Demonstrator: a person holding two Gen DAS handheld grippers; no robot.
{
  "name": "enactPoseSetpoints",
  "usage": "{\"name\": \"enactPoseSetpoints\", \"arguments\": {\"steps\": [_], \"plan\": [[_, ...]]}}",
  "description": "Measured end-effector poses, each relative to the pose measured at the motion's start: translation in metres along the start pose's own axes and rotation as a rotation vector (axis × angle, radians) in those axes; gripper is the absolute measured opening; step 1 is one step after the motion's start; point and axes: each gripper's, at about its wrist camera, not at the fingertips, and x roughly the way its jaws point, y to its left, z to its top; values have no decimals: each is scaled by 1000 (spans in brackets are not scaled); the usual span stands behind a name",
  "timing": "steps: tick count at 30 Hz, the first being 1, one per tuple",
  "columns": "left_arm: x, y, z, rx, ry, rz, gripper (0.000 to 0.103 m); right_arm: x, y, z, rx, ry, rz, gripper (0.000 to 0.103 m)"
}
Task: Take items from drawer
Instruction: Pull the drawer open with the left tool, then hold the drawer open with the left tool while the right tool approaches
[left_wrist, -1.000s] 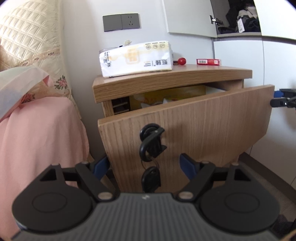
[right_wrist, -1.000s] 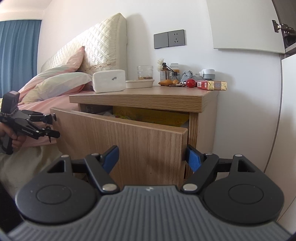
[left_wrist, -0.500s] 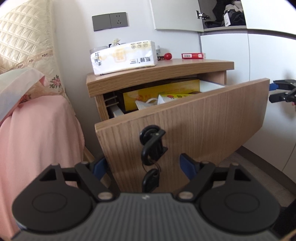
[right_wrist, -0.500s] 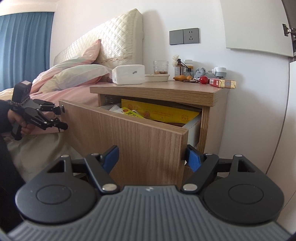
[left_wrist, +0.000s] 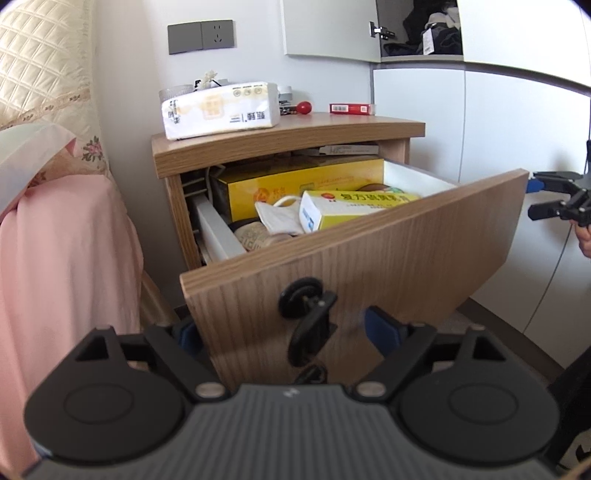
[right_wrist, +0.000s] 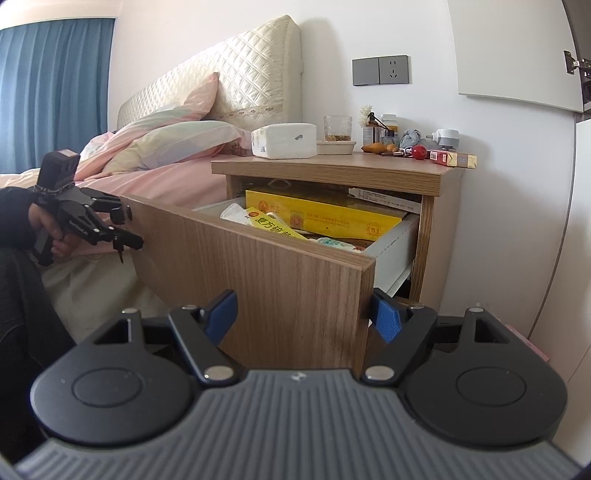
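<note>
The wooden drawer front (left_wrist: 369, 266) of the nightstand (left_wrist: 288, 138) stands pulled out, with a black key handle (left_wrist: 301, 302) on it. Inside lie a long yellow box (left_wrist: 295, 184), a yellow-and-white medicine box (left_wrist: 354, 210), a white face mask (left_wrist: 277, 218) and a round brownish item (left_wrist: 255, 234). My left gripper (left_wrist: 286, 332) is open, its blue fingers (left_wrist: 382, 328) either side of the handle at the front's left end. My right gripper (right_wrist: 303, 315) is open, straddling the front's right corner (right_wrist: 365, 266). From that side the long yellow box (right_wrist: 325, 218) and the medicine box (right_wrist: 273, 225) also show.
On the nightstand top sit a tissue pack (left_wrist: 221, 109), a red ball (left_wrist: 304, 108), a red carton (left_wrist: 351, 108), a glass (right_wrist: 338, 127) and small bottles. A bed with pink sheets (left_wrist: 66, 258) is on the left; white wardrobe doors (left_wrist: 517, 122) stand on the right.
The drawer has slid out much further and its contents have come into sight. Both grippers have drawn back with the drawer front and stayed open.
</note>
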Motion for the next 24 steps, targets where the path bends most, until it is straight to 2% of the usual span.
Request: {"name": "enactPoseSetpoints", "arguments": {"steps": [11, 18, 24], "plan": [[-25, -6, 3, -32, -62, 42, 91, -6, 12, 17, -15, -24, -87, 79], [-44, -9, 11, -68, -144, 73, 93, -34, 20, 32, 90, -154, -132, 79], [-49, -15, 23, -134, -148, 164, 93, -37, 53, 47, 104, -188, -202, 79]]}}
